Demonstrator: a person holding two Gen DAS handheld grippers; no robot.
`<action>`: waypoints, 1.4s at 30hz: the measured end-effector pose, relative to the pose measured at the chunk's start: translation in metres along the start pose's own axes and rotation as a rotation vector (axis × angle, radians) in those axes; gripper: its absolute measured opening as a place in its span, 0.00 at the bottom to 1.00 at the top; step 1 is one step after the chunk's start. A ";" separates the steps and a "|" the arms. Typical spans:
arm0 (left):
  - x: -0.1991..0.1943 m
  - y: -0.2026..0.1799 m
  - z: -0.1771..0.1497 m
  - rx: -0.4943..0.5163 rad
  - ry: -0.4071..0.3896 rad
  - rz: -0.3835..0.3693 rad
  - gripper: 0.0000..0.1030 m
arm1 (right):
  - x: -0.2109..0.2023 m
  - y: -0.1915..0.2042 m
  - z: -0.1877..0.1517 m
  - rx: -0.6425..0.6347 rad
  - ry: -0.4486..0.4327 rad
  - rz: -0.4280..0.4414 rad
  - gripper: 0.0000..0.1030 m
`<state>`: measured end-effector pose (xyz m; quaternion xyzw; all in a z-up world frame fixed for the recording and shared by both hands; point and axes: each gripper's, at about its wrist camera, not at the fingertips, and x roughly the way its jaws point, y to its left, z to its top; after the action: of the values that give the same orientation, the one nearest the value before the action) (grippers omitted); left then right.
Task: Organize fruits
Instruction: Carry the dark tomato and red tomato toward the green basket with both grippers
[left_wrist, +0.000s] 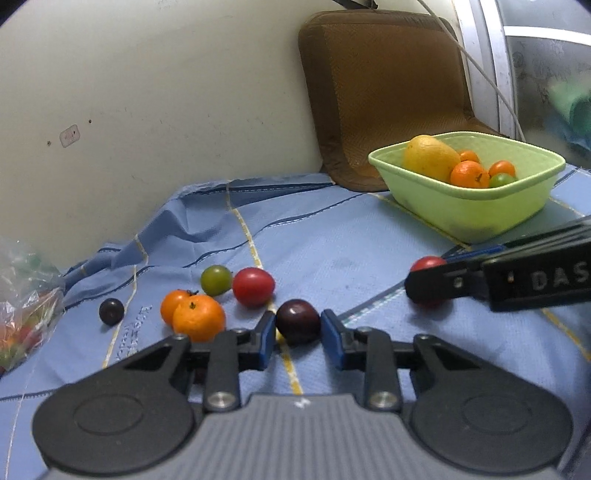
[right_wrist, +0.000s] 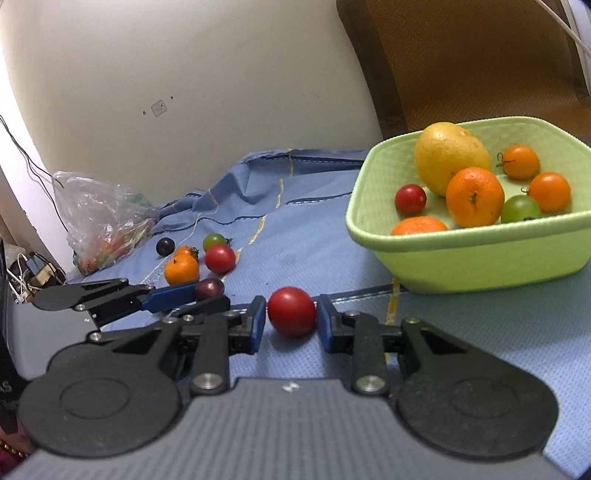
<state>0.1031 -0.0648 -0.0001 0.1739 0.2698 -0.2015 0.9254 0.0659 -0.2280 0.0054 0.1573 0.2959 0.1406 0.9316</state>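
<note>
My left gripper (left_wrist: 298, 328) has its blue pads on both sides of a dark purple plum (left_wrist: 297, 321) lying on the blue cloth. It also shows in the right wrist view (right_wrist: 207, 293). My right gripper (right_wrist: 291, 319) has its pads against a red tomato (right_wrist: 291, 311) on the cloth; the left wrist view shows that tomato (left_wrist: 428, 264) behind the right gripper's finger. A green basket (right_wrist: 480, 254) at the right holds a yellow mango (right_wrist: 448, 157), oranges and small tomatoes. Loose on the cloth lie two oranges (left_wrist: 197, 316), a green tomato (left_wrist: 216, 280), a red tomato (left_wrist: 253, 286) and a small dark fruit (left_wrist: 111, 311).
A clear plastic bag (right_wrist: 103, 218) with more fruit lies at the far left by the wall. A brown cushion (left_wrist: 384, 92) leans against the wall behind the basket (left_wrist: 469, 206). The blue cloth (left_wrist: 332, 240) is rumpled along the wall.
</note>
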 end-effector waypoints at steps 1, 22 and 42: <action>-0.006 -0.001 -0.002 -0.014 -0.001 -0.015 0.26 | -0.002 0.002 -0.001 -0.011 0.002 0.000 0.31; -0.105 -0.024 -0.061 -0.144 -0.004 -0.170 0.29 | -0.081 0.042 -0.074 -0.312 0.007 -0.018 0.36; -0.079 -0.049 0.032 -0.138 -0.113 -0.246 0.26 | -0.100 0.001 -0.039 -0.284 -0.193 -0.116 0.30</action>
<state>0.0327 -0.0990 0.0596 0.0637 0.2498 -0.3039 0.9172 -0.0356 -0.2540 0.0264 0.0193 0.1907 0.1113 0.9751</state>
